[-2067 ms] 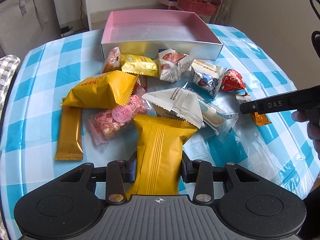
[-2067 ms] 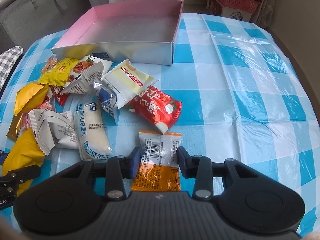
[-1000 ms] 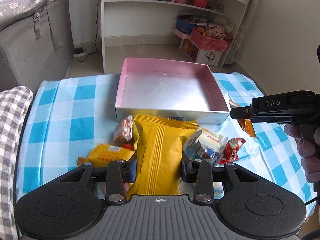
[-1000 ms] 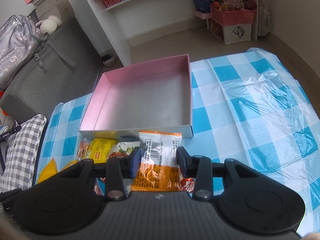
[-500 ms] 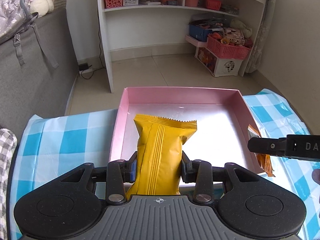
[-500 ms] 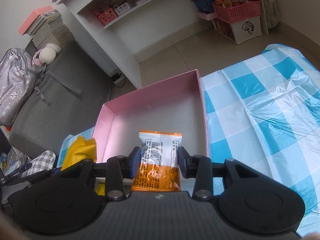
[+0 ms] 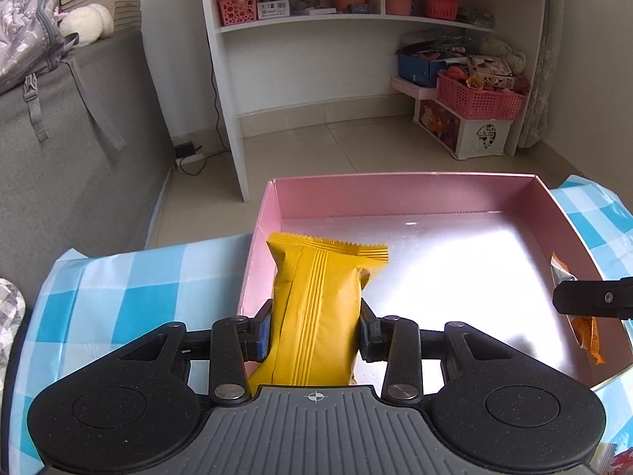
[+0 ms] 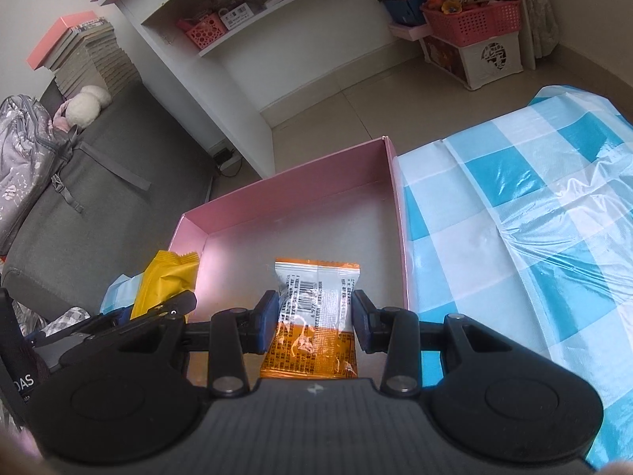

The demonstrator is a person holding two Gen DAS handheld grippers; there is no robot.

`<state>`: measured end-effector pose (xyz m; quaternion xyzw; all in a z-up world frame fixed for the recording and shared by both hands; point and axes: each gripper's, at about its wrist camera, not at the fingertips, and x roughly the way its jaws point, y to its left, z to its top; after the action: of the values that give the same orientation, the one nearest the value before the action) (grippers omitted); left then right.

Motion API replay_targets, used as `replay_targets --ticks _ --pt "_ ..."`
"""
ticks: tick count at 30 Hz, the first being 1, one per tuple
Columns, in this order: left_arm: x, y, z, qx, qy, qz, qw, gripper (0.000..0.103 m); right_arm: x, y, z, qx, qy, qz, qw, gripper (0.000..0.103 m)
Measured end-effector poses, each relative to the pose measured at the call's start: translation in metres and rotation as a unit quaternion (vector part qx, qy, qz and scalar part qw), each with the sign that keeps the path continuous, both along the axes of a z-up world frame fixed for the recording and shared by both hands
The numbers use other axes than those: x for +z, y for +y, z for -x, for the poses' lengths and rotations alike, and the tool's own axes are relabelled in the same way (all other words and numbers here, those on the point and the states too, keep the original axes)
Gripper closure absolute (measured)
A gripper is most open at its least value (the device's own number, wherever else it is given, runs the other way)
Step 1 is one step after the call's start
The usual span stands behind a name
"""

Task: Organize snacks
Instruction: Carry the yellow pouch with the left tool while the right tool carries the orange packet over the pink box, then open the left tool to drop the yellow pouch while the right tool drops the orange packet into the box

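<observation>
1. White shelving [image 7: 356, 19] and a grey sofa [image 7: 59, 150] filled the background of my left wrist view, with the blue-checked tablecloth [image 7: 130, 289] spread below them.
2. My left gripper [image 7: 314, 330] was clamped on the yellow snack packet [image 7: 316, 316]; the jaws stood narrow, pads pressing both its sides, and the packet stuck out forward over the near left corner of the pink box [image 7: 395, 188].
3. A second earlier this same view showed the loose pile of snacks lying in front of the box. Now the pile was out of sight and the box's shiny floor lay directly under my packet, so I had carried it across and downward to the drop spot.
4. At the right edge, the other gripper's black finger held an orange packet over the box's right side.
5. Grey sofa, a stack of books [image 8: 91, 55] and the shelving framed my right wrist view, the checked cloth running off to the right.
6. My right gripper [image 8: 314, 326] was closed on the orange-and-white snack packet [image 8: 314, 316], jaws set narrow against its sides, and the packet hung above the box floor near the right wall [image 8: 399, 229].
7. A second before, this packet was short of the box's near wall; now it was inside the rim.
8. The box looked empty, so I judged these to be the first two snacks in, and the next move was to let both go.
</observation>
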<state>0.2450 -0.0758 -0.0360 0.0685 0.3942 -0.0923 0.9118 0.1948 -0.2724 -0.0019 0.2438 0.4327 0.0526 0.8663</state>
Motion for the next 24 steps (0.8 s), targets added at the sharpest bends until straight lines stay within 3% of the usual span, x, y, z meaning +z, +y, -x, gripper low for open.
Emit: replay_targets --ticks 4,12,16,24 --pt "-0.005 0.0 0.003 0.005 0.019 -0.008 0.9998 0.065 -0.001 0.0 0.001 0.001 0.003 0.001 1.0 0.067" --pt "-0.008 0.014 0.011 0.022 0.057 0.014 0.998 0.065 0.001 0.001 0.001 0.005 0.0 0.004 1.0 0.067" --pt "-0.003 0.023 0.011 0.044 0.03 0.046 0.9975 0.065 0.0 0.002 0.001 0.004 -0.004 0.007 1.0 0.066" --pt "-0.003 0.02 0.012 0.038 0.011 0.03 0.9988 0.061 0.004 0.007 0.001 0.013 -0.01 0.017 1.0 0.064"
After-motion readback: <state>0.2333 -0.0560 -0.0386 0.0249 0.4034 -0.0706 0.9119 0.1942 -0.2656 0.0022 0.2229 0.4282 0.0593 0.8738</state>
